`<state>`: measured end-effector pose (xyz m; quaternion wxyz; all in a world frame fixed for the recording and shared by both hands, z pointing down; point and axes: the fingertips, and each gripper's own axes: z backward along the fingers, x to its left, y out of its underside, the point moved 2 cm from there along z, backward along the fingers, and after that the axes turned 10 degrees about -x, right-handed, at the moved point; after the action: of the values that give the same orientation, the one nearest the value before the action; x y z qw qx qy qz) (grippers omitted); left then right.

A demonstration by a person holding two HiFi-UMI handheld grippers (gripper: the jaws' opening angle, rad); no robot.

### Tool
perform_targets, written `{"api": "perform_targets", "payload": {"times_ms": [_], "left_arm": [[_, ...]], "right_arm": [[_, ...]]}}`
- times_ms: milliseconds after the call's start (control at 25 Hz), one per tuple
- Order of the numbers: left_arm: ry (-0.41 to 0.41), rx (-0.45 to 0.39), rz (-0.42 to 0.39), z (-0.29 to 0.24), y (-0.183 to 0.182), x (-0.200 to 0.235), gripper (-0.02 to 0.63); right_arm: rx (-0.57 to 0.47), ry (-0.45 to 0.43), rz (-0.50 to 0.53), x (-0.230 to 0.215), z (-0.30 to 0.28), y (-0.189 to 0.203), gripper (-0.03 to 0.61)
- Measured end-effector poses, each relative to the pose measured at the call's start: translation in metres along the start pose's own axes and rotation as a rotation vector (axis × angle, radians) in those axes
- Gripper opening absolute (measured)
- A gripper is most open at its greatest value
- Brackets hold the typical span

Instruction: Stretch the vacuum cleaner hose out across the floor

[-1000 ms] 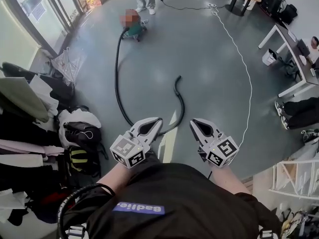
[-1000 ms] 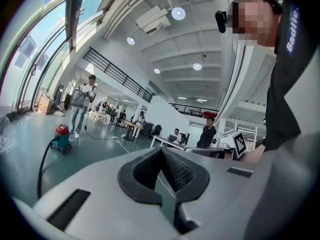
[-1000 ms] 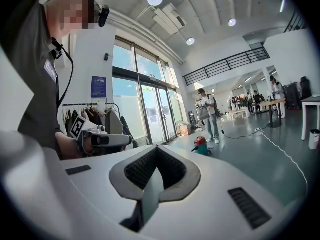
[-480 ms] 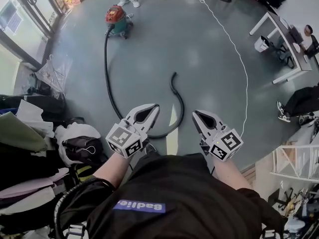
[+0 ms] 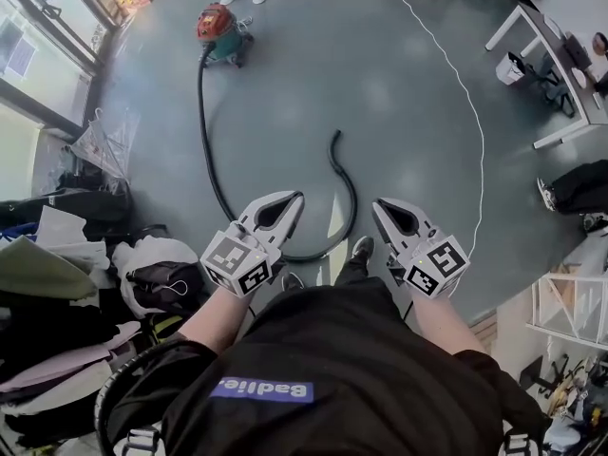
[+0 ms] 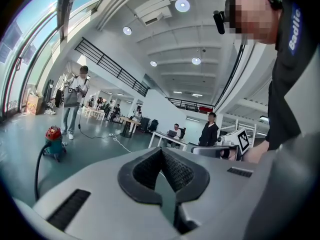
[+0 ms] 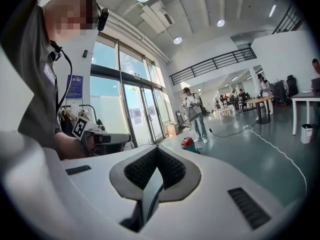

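Observation:
The red and green vacuum cleaner [image 5: 220,34] stands far off on the grey floor. Its black hose [image 5: 203,131] runs toward me, bends under my left gripper and curls back up to a free end [image 5: 334,137]. My left gripper [image 5: 293,199] is shut and empty, held level above the bend of the hose. My right gripper [image 5: 378,204] is also shut and empty, to the right of the hose curl. The left gripper view shows the vacuum cleaner [image 6: 53,140] and a stretch of hose [image 6: 36,169] beyond its closed tips [image 6: 161,151]. The right gripper view shows the vacuum cleaner [image 7: 189,143] ahead.
A thin white cable [image 5: 472,112] loops across the floor on the right. Clothes and bags [image 5: 142,278] are piled at the left. Desks [image 5: 556,41] and a white rack [image 5: 570,312] line the right side. A person [image 7: 192,111] stands near the vacuum. My shoe [image 5: 362,247] shows between the grippers.
Both grippers have travelled forward over the floor, still shut and side by side. A shoe has come into view between them. The hose lies in the same curve.

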<state>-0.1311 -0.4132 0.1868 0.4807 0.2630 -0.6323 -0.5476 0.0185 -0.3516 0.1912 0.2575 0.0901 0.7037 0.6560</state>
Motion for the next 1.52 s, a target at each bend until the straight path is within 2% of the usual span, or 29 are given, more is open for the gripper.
{"api": "perform_targets", "payload": {"times_ms": [200,480,720,920,1240,1520], "left_arm": [[-0.034,0.016,0.002,-0.07,0.007,-0.001,0.008],[-0.068,0.053,0.014,-0.197,0.016,-0.01,0.008],[-0.06,0.1,0.006,-0.275,0.042,-0.008,0.008],[-0.057,0.159,0.003,-0.313,0.069,0.013,0.008],[-0.032,0.248,0.047,-0.351,0.109,0.094,0.009],[0.007,0.402,0.101,-0.387,0.175,0.208,0.009]], "right_arm": [[-0.019,-0.007,-0.019,-0.082,0.007,-0.015,0.003],[-0.032,-0.053,-0.064,-0.198,0.014,-0.043,0.003],[-0.012,-0.029,-0.081,-0.27,0.032,-0.035,0.003],[0.01,0.009,-0.109,-0.292,0.039,-0.025,0.003],[0.061,0.096,-0.101,-0.315,-0.002,-0.012,0.003],[0.078,0.272,-0.135,-0.35,-0.075,0.007,0.003]]}}
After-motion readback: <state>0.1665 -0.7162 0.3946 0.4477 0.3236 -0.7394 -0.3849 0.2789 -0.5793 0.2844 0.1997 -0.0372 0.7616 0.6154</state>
